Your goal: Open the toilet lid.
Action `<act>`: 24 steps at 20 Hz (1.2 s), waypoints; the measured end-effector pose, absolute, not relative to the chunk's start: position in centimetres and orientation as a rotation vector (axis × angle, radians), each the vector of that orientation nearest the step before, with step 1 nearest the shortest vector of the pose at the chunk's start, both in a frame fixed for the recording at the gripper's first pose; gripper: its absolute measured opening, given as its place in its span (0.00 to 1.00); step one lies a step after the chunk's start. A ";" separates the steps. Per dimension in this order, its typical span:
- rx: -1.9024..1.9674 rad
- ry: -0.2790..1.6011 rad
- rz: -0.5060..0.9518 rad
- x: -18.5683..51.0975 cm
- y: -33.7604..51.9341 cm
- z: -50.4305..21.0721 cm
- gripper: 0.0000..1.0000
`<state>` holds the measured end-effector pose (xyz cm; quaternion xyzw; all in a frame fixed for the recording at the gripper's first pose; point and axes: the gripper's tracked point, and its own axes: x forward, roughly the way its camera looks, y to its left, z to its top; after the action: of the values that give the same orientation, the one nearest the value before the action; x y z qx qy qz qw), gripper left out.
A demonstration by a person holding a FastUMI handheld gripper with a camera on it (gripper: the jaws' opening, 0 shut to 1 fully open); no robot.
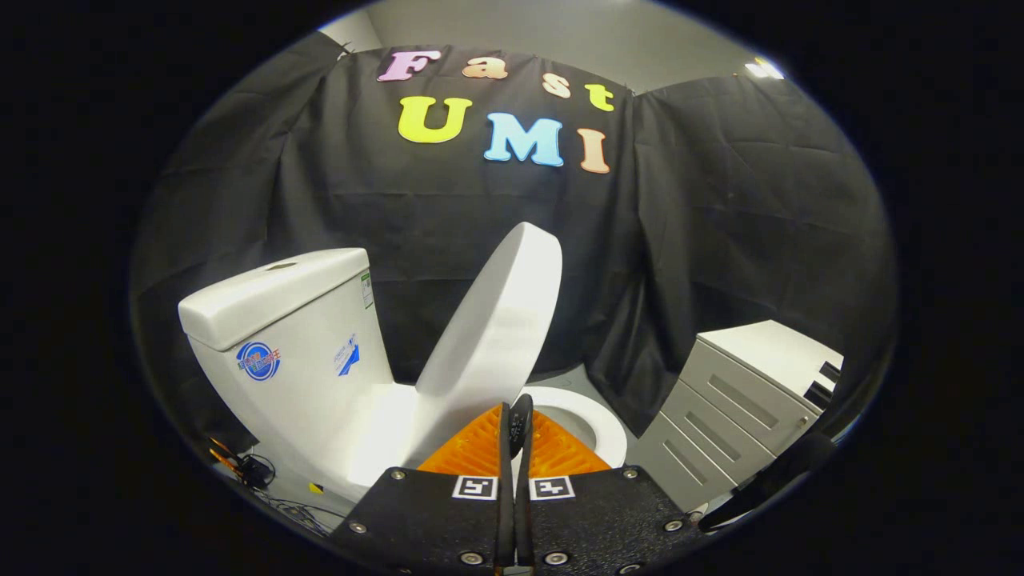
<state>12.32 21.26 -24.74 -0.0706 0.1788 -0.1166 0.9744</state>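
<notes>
The white toilet (320,376) stood against the black cloth wall, its cistern (276,292) to the left of the fingers. The toilet lid (496,320) was raised and tilted, leaning up toward the cistern just ahead of the fingers, with the seat ring (596,420) showing beyond them to the right. A grey drawer cabinet (744,408) stood well to the right. The gripper (516,420) had its fingers pressed together, nothing between them, their tips just beside the lid's lower edge.
</notes>
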 end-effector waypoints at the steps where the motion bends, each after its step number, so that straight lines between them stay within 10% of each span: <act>1: -0.171 0.367 -0.238 12.4 21.5 -24.7 0.00; 24: -0.352 0.279 -0.104 13.8 32.7 -21.7 0.00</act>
<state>13.80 32.72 -21.71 -0.1743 0.1385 -0.0515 0.9736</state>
